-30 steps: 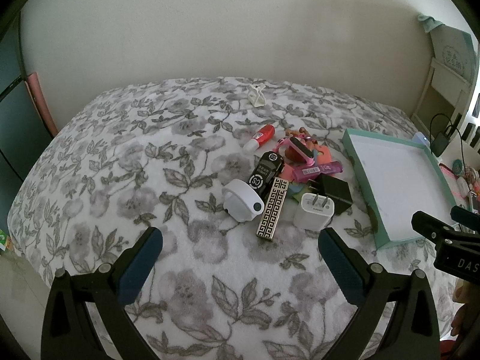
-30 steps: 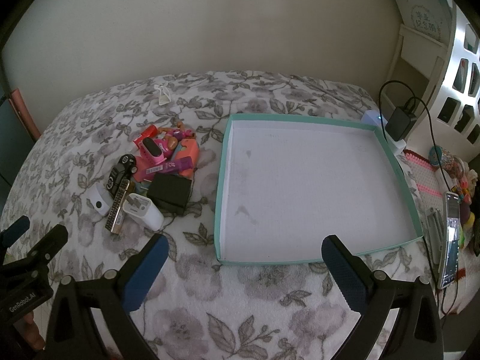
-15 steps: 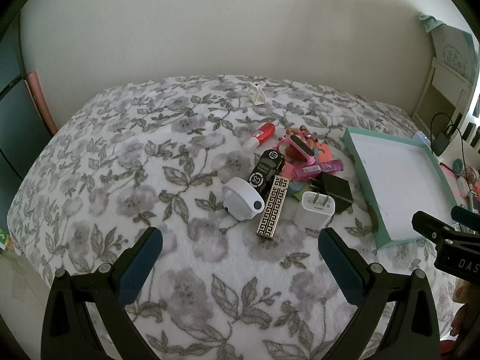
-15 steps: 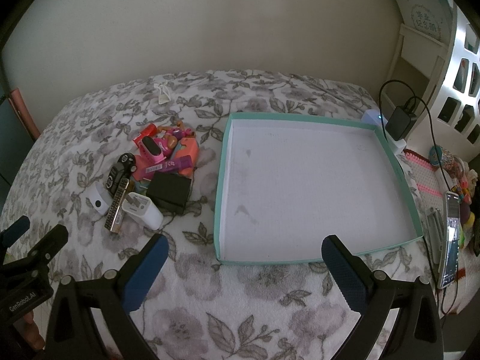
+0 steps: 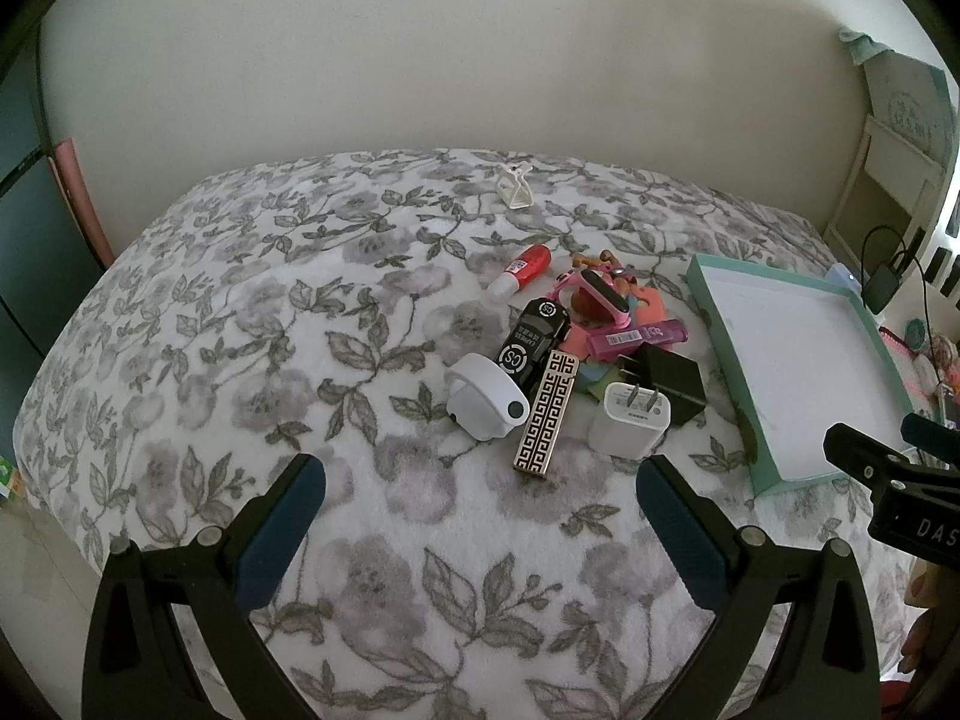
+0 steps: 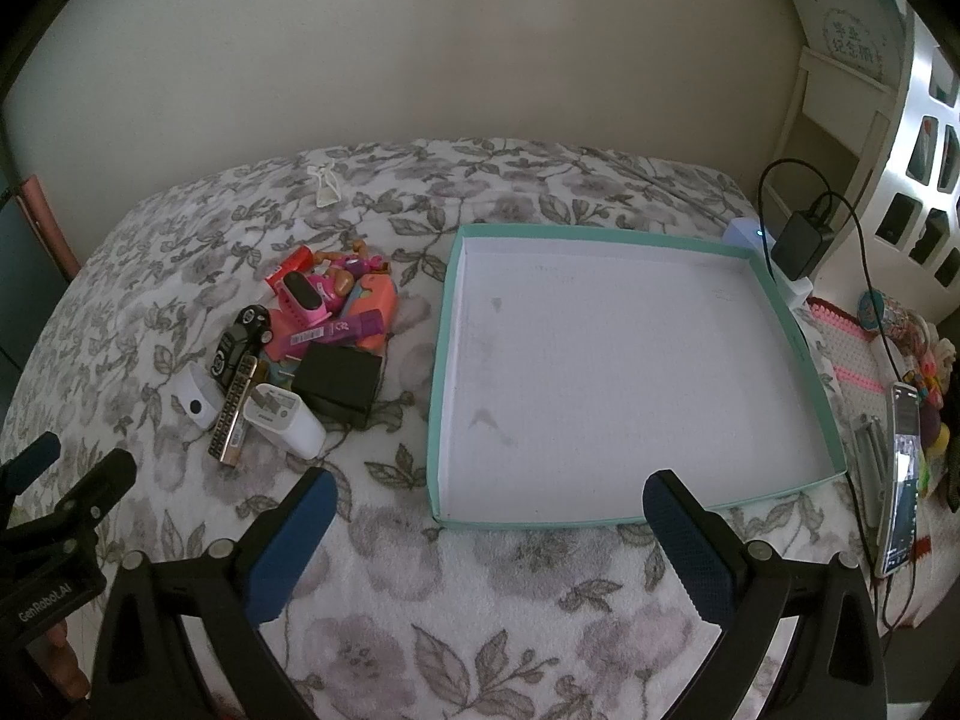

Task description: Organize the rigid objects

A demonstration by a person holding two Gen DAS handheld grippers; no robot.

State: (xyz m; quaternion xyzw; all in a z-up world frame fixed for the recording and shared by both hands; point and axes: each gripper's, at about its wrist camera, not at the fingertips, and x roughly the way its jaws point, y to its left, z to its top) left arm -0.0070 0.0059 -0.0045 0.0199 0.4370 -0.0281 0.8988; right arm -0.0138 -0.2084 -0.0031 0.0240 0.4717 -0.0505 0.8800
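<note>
Teal-walled tray (image 6: 798, 348) with a white floor, lying on the floral blanket (image 5: 240, 324); nothing lies inside it. To its left, just beside but apart from it, a heap of small objects: white plug adapter (image 5: 627, 420), black charger block (image 5: 675, 381), patterned black-and-gold lighter (image 5: 547, 414), black toy car (image 5: 531, 343) marked "CS" and "EXPRESS", white round device (image 5: 485, 399), pink watch (image 5: 594, 294), purple barcoded tube (image 5: 636, 336) and red-and-white tube (image 5: 521, 270). A white clip (image 5: 515, 185) lies well apart, near the wall. Left gripper (image 5: 480, 483) and right gripper (image 6: 489, 495) both spread wide, empty, above the blanket. Casings read "GenRobot.AI" and "DAS"
</note>
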